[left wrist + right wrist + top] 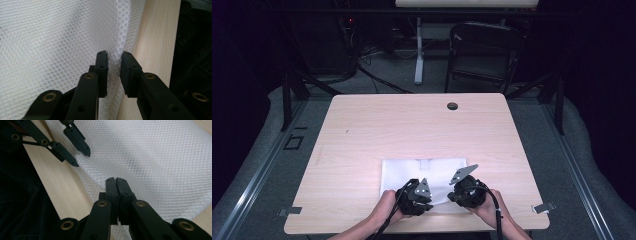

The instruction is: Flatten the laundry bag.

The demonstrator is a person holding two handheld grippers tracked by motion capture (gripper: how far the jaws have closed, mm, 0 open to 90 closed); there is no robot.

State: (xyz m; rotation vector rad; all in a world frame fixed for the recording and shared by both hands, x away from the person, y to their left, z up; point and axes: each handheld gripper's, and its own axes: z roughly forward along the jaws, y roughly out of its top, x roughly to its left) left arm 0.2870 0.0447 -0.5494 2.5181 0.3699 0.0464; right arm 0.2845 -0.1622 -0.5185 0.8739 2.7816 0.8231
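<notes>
Hand-held grippers [116, 181] — pinching mesh cloth [155, 162].

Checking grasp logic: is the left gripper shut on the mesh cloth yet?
Shut on it: left gripper jaws pinch a ridge of white mesh cloth at its edge.

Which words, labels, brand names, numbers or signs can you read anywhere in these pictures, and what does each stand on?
None can be read: the white mesh cloth, the wooden table, the left claw and the right claw bear no readable print. The folding chair behind shows no lettering either.
</notes>
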